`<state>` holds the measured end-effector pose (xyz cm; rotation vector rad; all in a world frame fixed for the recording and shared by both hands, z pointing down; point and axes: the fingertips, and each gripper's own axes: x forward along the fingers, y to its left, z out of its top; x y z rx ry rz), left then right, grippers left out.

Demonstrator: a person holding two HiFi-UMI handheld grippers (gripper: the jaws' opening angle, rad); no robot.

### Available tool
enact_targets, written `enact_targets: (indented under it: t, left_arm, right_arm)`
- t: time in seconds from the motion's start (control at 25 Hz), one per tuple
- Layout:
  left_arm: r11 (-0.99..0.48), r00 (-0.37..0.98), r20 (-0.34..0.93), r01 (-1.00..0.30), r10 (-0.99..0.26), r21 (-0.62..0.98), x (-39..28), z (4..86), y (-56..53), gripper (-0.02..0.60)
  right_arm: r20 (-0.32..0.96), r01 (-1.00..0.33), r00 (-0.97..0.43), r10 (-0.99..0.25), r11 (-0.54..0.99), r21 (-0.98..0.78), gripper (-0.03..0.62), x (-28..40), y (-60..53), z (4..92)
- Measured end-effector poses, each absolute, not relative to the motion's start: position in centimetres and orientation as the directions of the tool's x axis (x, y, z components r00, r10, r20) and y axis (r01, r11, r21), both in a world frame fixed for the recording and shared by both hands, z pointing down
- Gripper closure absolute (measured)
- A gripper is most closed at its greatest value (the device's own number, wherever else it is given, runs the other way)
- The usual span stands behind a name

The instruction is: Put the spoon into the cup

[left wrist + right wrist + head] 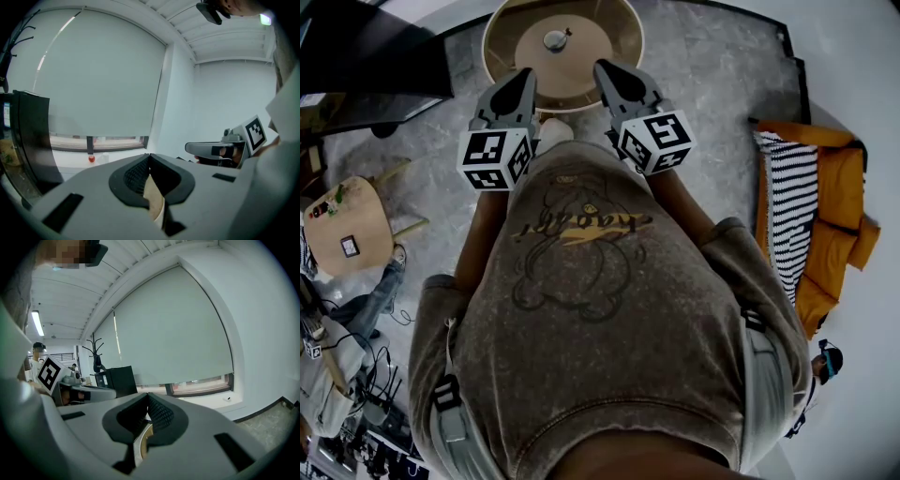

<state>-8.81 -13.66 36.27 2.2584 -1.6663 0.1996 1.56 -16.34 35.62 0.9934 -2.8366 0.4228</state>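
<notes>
Cup point(555, 39), to judge by its shape, is the small pale round thing in the middle of the round tabletop point(623, 42). A thin bit juts from its upper right edge, which may be the spoon's handle, but it is too small to be sure. No loose spoon shows anywhere else on the tabletop. So the scene fits either the spoon already standing in the cup or a spoon that the head view simply fails to show, and how much of the job is left stays open. The left tool point(525, 77) and the right tool point(606, 71) hang side by side at the near edge of the tabletop, short of the cup, close to the person's chest. Each has its jaws pressed together with nothing between them, and neither touches anything.
</notes>
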Motion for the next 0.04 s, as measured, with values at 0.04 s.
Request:
enact_targets:
  t: [0.04]
  left_arm:
    - [-0.264, 0.308, 0.302, -0.948, -0.902, 0.177, -8.61, 36.20, -13.62, 0.565]
  right_arm:
    - [0.189, -0.623, -0.782, -0.594, 0.749, -0.224, 0.576, 1.67, -16.30, 35.53]
